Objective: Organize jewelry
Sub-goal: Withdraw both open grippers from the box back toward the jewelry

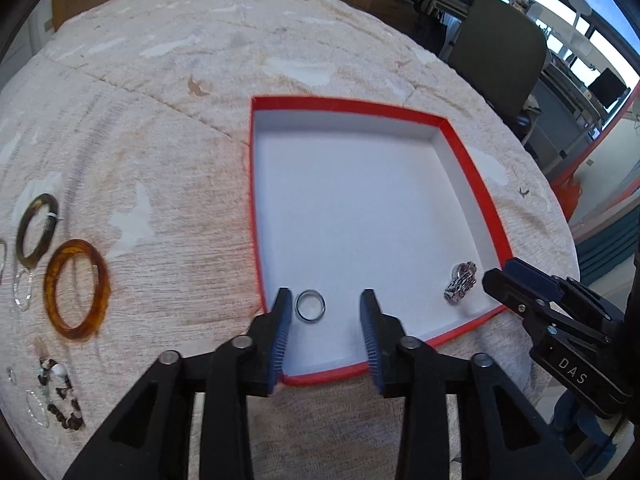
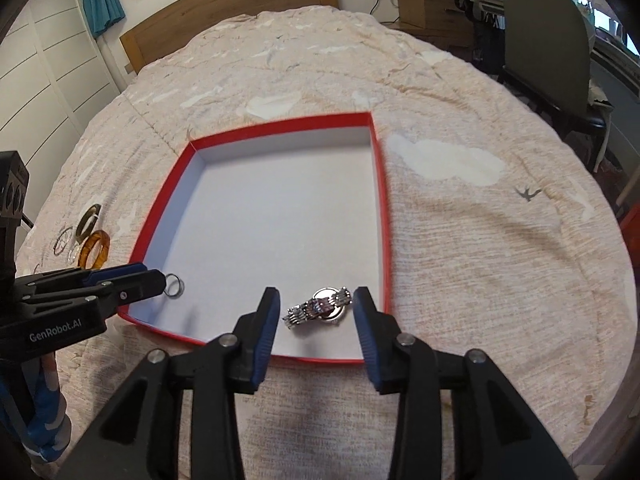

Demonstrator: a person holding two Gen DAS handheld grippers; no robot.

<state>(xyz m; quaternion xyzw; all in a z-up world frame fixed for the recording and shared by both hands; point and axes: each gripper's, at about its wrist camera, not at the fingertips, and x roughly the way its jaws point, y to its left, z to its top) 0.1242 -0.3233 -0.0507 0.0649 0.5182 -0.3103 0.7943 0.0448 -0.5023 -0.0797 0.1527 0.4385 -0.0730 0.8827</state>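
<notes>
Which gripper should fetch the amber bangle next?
Left. The amber bangle lies on the bedspread left of the box, on the left gripper's side. The right gripper sits open over the watch, at the box's far side.

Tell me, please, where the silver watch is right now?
The watch lies inside the red box, near its front right corner, between the open jaws of the right gripper; the ring sits apart, front left.
</notes>
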